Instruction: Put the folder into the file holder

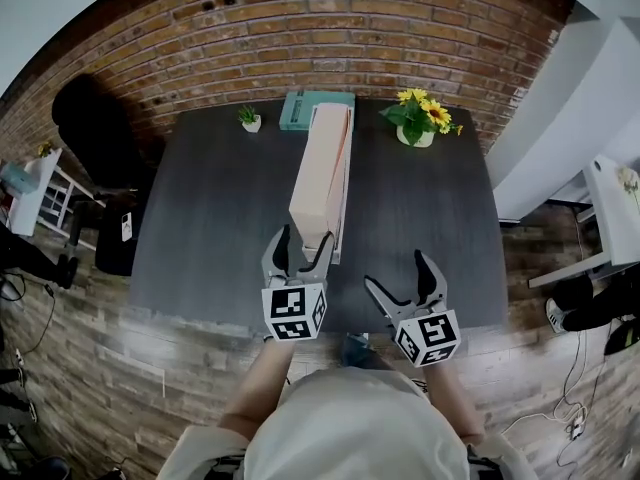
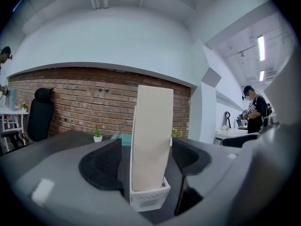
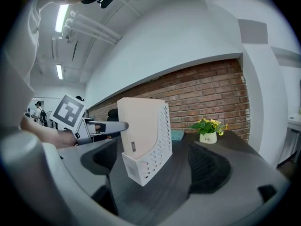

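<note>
Your two grippers hover over the near edge of the dark table [image 1: 205, 223], each with its marker cube toward you. The left gripper [image 1: 306, 236] has its fingers [image 2: 101, 166] spread, one on either side of the near end of the white file holder [image 2: 148, 199]; whether they touch it cannot be told. The beige folder [image 1: 318, 163] stands upright inside that holder, rising well above its perforated wall [image 3: 153, 159], in the middle of the table and running lengthwise away from you. The right gripper [image 1: 397, 273] sits just to the right of the holder and apart from it, its fingers [image 3: 209, 166] released with only bare tabletop between them.

At the far edge, near the brick wall [image 1: 330, 18], a teal flat box [image 1: 300, 108] lies just behind the holder. A small green plant [image 1: 250, 119] stands to its left and a pot of sunflowers [image 1: 420, 120] to its right. A black office chair [image 1: 95, 128] stands off the table's left corner.
</note>
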`<state>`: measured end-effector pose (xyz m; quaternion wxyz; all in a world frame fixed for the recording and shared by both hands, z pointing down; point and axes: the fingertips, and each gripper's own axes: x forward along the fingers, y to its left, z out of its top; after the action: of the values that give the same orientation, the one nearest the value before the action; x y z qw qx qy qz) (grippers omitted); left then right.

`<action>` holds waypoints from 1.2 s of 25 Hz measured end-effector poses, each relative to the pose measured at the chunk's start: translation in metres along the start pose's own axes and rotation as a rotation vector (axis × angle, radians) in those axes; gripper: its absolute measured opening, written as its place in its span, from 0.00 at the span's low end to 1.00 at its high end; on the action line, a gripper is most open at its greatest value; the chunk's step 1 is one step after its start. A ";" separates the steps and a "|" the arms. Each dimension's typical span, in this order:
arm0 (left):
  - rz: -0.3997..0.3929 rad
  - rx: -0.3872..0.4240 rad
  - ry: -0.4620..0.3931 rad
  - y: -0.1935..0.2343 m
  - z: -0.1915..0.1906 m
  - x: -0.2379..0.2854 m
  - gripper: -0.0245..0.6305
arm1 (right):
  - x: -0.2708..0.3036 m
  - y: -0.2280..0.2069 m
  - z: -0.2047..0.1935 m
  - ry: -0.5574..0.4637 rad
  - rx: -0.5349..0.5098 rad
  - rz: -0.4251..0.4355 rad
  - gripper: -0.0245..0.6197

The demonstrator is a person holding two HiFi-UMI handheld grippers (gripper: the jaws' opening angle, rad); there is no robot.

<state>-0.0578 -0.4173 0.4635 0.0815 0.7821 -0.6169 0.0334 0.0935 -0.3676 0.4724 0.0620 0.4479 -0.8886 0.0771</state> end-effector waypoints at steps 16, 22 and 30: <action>-0.026 -0.016 0.106 0.025 -0.057 -0.153 0.22 | -0.073 0.104 -0.027 -0.001 0.000 -0.077 0.43; -0.024 -0.014 0.115 0.024 -0.071 -0.215 0.15 | -0.108 0.143 -0.034 0.001 -0.010 -0.083 0.23; -0.028 -0.013 0.086 0.022 -0.080 -0.285 0.05 | -0.149 0.189 -0.043 -0.009 -0.048 -0.087 0.06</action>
<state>-0.1422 -0.1352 0.5004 0.1135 0.7880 -0.6019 0.0618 0.0312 -0.1312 0.4726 0.0722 0.4848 -0.8701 0.0513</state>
